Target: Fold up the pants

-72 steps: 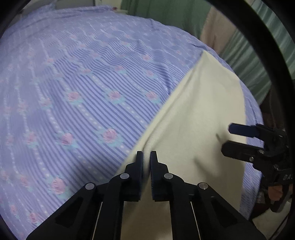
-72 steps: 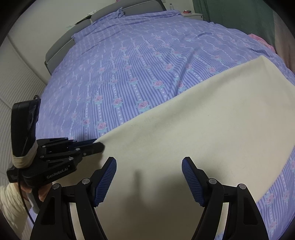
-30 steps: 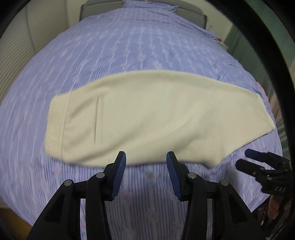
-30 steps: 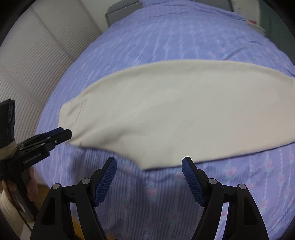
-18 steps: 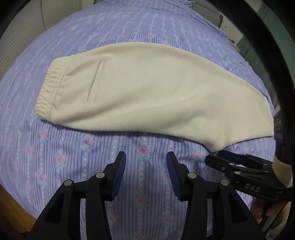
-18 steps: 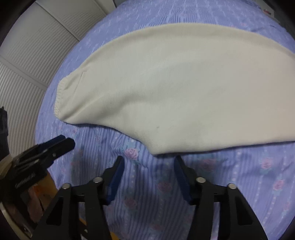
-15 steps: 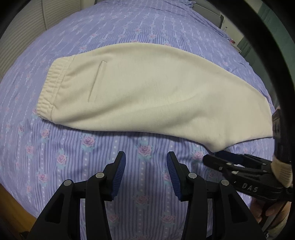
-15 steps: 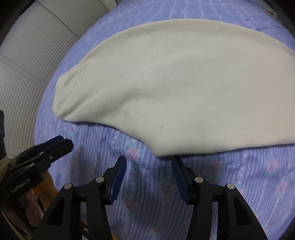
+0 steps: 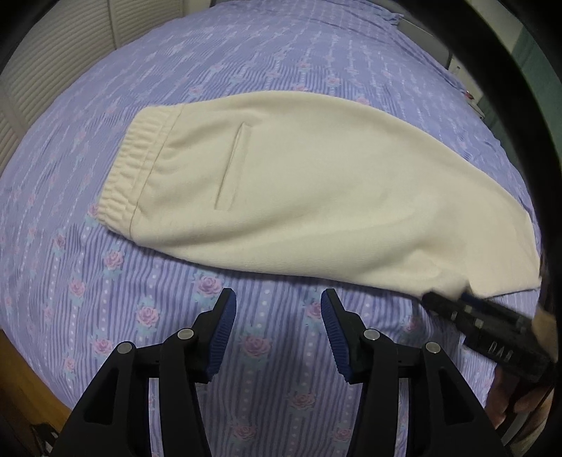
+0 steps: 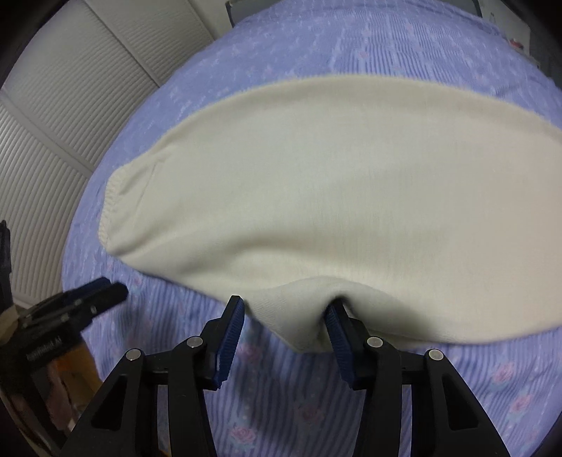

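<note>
Cream pants [image 9: 316,190] lie flat, folded lengthwise, on the purple floral bedspread [image 9: 105,298], with the elastic waistband [image 9: 137,168] at the left. My left gripper [image 9: 277,316] is open and empty over the bedspread, just short of the pants' near edge. My right gripper [image 10: 284,320] is open, and the near corner of the pants' leg end [image 10: 302,316] lies between its jaws. The right gripper also shows in the left wrist view [image 9: 453,302] at the leg end. The left gripper shows in the right wrist view [image 10: 102,291].
The bed's wooden front edge [image 9: 31,386] runs along the lower left. White slatted closet doors [image 10: 52,116] stand past the bed's left side. A grey headboard [image 9: 418,24] is at the far end.
Both grippers have come closer to the pants. The right gripper has moved forward until the corner of the leg end sits between its open jaws. The left gripper has shifted toward the waistband side.
</note>
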Motion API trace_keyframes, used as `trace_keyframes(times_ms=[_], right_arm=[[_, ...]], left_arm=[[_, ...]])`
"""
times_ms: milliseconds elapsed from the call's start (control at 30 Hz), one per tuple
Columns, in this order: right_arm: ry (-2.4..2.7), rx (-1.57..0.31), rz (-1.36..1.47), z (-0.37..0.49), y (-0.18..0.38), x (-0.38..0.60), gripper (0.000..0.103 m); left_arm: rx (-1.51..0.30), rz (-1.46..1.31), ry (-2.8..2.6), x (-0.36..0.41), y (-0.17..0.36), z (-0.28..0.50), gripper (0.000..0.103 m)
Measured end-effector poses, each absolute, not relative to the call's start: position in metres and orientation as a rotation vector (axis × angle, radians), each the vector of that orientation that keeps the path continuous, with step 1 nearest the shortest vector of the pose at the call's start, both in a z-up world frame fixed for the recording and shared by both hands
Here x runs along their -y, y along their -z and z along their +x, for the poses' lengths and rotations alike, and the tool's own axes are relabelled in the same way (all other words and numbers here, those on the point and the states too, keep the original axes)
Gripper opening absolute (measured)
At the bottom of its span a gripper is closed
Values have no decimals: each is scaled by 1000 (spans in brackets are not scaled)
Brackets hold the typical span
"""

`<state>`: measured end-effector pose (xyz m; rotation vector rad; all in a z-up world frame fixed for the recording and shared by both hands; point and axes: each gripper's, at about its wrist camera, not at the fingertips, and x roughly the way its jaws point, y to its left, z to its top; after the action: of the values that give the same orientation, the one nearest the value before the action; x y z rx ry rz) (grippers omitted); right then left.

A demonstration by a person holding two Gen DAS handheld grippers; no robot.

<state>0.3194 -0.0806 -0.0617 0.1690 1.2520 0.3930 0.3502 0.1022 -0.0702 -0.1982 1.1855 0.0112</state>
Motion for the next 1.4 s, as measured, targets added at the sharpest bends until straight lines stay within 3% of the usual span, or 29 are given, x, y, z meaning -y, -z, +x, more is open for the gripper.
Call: trace_keyframes(times_ms=[133,267,367,600,967,1100,1133,1200,1267,1400], right_arm=[[-381,-1287,154,309,72,83,48],[-415,-1252,130,313,60,75,41],[-429,-1165,50,315,47,62,40],[-409,-1224,39,306,64,58,35],[-305,-1245,-19,304,61,46,35],[-262,-1260,-29,306,63,42,35],[-256,-1260,-42,306,64,36,35],[-247,-1256,-75,304,63,30,35],[-242,-1259,-83,306,61,24,34],[-248,-1266,-43,304,56,26,21]], left_arm=[[-1188,-205,-25,-107,72,346,49],[-1189,-222,-75,-117,76,343,49],[-1180,-248,-128,-133,78,342,54],[-1085,-547,-292,-215,77,336,72],[-1090,-663,-226,-239,112,373,72],[-1080,-753,-220,-244,131,375,79],[-1079,-745,-218,-243,130,376,74],[-1071,-698,-258,-245,118,384,36],[-1032,-700,-287,-247,102,388,27],[-959,-575,-319,-237,72,399,25]])
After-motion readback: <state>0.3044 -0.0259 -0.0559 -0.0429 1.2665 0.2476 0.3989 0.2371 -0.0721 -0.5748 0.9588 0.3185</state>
